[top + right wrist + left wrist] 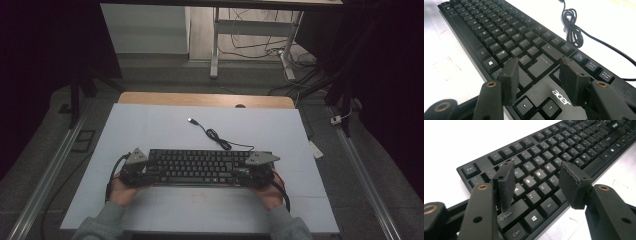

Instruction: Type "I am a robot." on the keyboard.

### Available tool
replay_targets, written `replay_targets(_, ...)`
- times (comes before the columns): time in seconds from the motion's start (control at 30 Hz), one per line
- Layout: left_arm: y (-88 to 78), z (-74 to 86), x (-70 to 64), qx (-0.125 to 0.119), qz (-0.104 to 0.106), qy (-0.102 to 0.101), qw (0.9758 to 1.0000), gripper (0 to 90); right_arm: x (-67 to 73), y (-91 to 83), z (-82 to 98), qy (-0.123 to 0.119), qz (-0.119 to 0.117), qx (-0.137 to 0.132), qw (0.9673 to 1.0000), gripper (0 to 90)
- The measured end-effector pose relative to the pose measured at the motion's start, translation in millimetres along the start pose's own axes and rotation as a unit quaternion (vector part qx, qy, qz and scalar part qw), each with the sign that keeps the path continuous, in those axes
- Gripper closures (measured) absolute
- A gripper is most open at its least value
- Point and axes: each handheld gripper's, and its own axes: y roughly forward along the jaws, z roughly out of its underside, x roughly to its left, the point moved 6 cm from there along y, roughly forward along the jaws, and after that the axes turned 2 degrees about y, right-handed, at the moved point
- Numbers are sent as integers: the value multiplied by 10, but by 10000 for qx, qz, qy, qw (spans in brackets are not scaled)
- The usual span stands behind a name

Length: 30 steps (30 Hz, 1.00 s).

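Black keyboard (200, 167) lies on the white table (150, 130); the left gripper (536, 182) and right gripper (537, 75) hover over opposite ends, jaws apart, its cable (215, 134) coiled behind.

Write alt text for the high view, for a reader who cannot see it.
A person's two hands hold tongs at either end of a black keyboard lying on a white table, the left tongs at its left end and the right tongs at its right. The keyboard's cable trails loose toward the far edge, ending in an unplugged USB plug.
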Motion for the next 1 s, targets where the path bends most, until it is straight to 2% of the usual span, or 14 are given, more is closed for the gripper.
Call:
replay_targets(0.27,18,13,-2,71,-25,44,10000,437,19,-2,-22,46,-86,-43,9999,503)
replay_targets(0.57,39,21,-1,114,-47,77,9999,425,31,44,-138,227,-257,-257,9991,522)
replay_targets(0.73,44,24,-2,126,-49,91,9999,419,67,84,-244,241,-488,-358,9979,663)
replay_targets(0.9,50,25,-9,133,-39,111,9998,415,129,137,-301,232,-673,-280,9971,850)
replay_targets(1.0,54,26,-11,146,-46,118,9998,413,156,166,-337,244,-737,-237,9967,894)
